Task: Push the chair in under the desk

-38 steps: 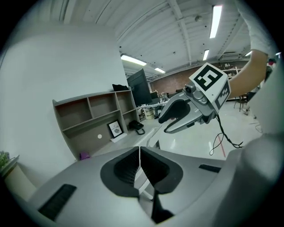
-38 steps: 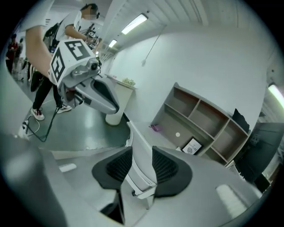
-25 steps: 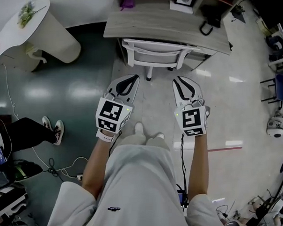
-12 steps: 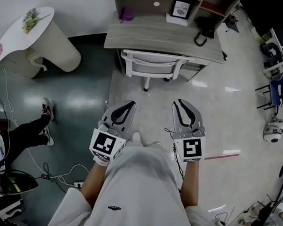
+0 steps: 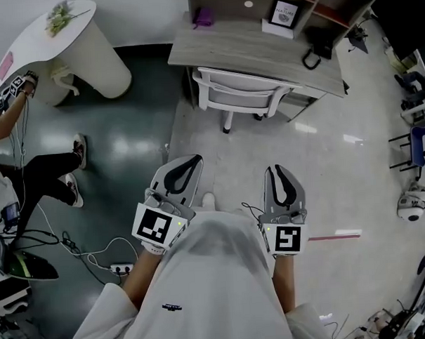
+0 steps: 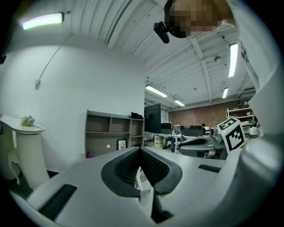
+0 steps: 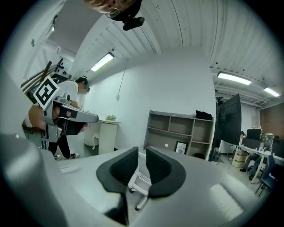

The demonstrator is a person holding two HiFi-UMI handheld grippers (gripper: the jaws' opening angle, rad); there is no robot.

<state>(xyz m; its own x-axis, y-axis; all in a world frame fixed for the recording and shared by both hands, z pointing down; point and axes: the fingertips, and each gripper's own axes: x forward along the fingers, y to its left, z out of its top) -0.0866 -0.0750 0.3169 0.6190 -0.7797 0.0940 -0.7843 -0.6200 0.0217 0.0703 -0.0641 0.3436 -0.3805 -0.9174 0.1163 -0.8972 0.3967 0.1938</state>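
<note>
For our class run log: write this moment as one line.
chair: tucked under desk | left gripper: shut, empty | right gripper: open, empty

Far ahead and to the left of the left claw (image 5: 195, 160) stands a white pedestal table (image 5: 88, 62) with a small plant (image 5: 61, 14) and a pink patch (image 5: 5, 65) on top. Directly left of that claw, a bystander's legs (image 5: 37, 180) reach in, ending in sneakers (image 5: 76, 149). Behind it and to its left, cables (image 5: 75, 245) loop across the floor to a power strip (image 5: 118, 268). Well ahead of both claws, an open shelf (image 6: 111, 132) holds a purple item (image 5: 204, 17) and a framed picture (image 5: 284, 13). Right of the right claw (image 5: 278, 169) and a little behind it, a red strip (image 5: 335, 234) lies on the floor. Farther right sits a round white device (image 5: 411, 206).
</note>
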